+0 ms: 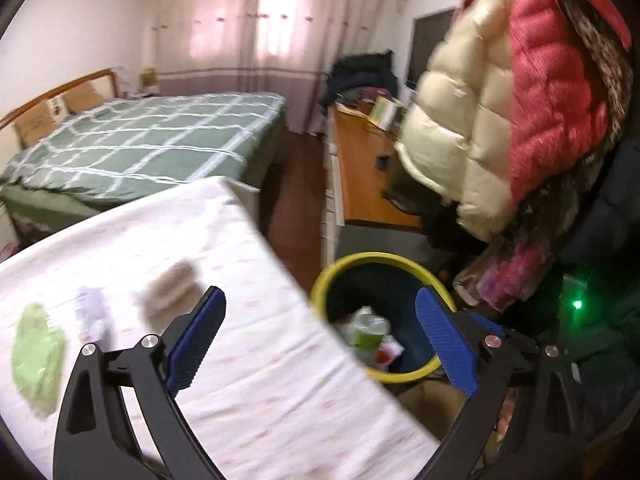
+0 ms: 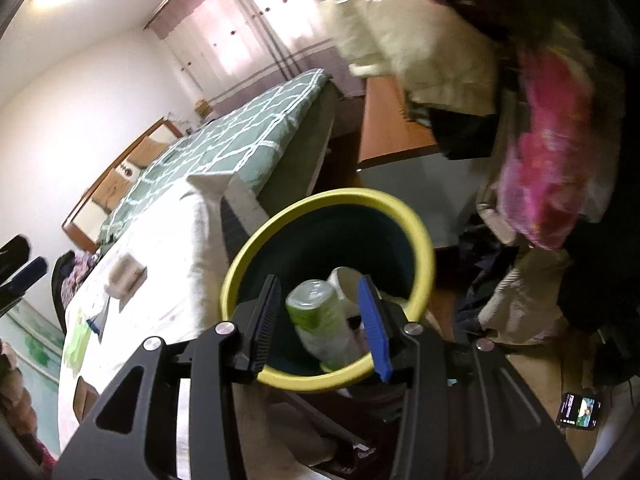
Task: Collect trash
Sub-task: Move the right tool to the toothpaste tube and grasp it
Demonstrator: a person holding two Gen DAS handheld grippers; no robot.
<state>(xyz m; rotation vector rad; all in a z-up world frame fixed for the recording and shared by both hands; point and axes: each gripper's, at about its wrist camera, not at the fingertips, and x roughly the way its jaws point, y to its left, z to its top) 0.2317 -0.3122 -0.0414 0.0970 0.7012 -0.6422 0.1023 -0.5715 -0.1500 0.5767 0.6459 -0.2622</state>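
Trash: green can (image 2: 320, 322) in yellow-rimmed bin (image 2: 280, 236), between right gripper (image 2: 320, 320) jaws, grasp undeterminable; left gripper (image 1: 320, 340) released; green wrapper (image 1: 38, 360) at nine o'clock risks being missed.

The left hand-held gripper (image 1: 320, 332), a black frame with two blue ribbed pads, points forward and downward, and its jaws stand wide apart with nothing between them. The right hand-held gripper (image 2: 320, 320), of the same black frame and blue pads, also tilts downward; its jaws are partly open and press on nothing. In the right wrist view, the left one appears at the left edge.
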